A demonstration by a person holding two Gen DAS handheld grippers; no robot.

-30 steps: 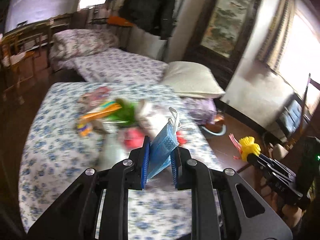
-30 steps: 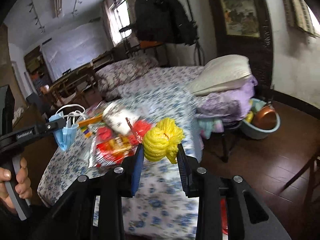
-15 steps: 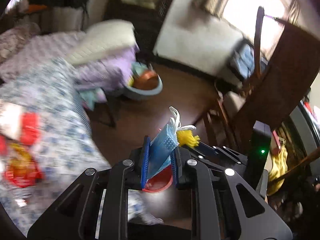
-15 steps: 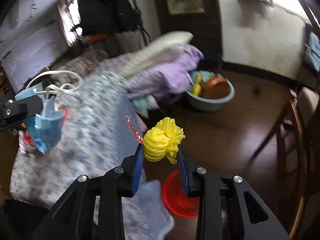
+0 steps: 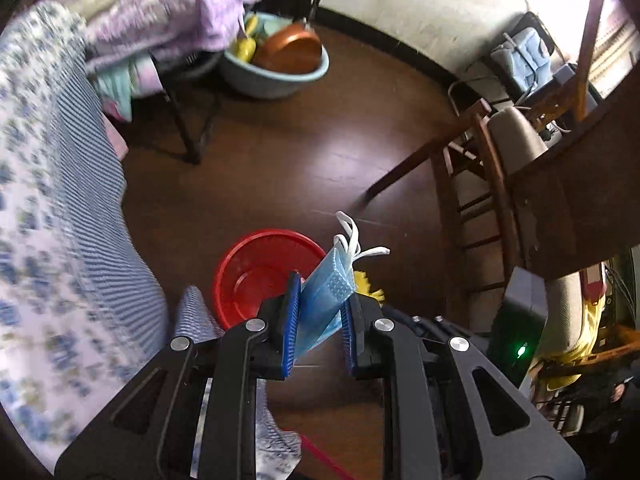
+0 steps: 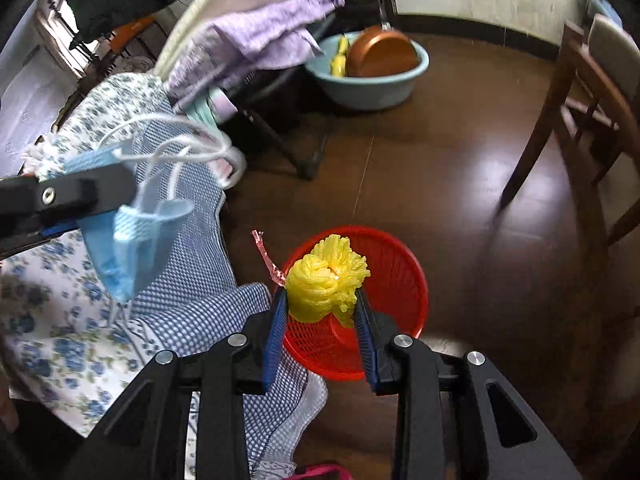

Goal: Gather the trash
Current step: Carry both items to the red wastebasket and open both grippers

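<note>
A folded blue face mask point(image 5: 325, 300) with white ear loops is pinched in my left gripper point(image 5: 318, 314), which is shut on it and points down at the floor. Just beyond its tips stands a red mesh basket point(image 5: 256, 264) on the dark floor. In the right wrist view my right gripper point(image 6: 322, 312) is shut on a yellow foam net point(image 6: 325, 280) with a pink strip, right above the same red basket point(image 6: 396, 280). The mask point(image 6: 132, 236) and the left gripper hang at the left of that view, over the bed's edge.
The floral bedspread point(image 5: 48, 208) drapes down the left side beside the basket. A light-blue basin point(image 6: 368, 76) with a copper pan sits on the floor farther off. A wooden chair point(image 5: 480, 184) stands to the right. Lilac bedding point(image 6: 260, 36) lies heaped on a folding rack.
Both grippers have swung away from the littered bed and tipped down toward the floor; the red basket has come into view beneath them. The mask and the yellow net stay gripped.
</note>
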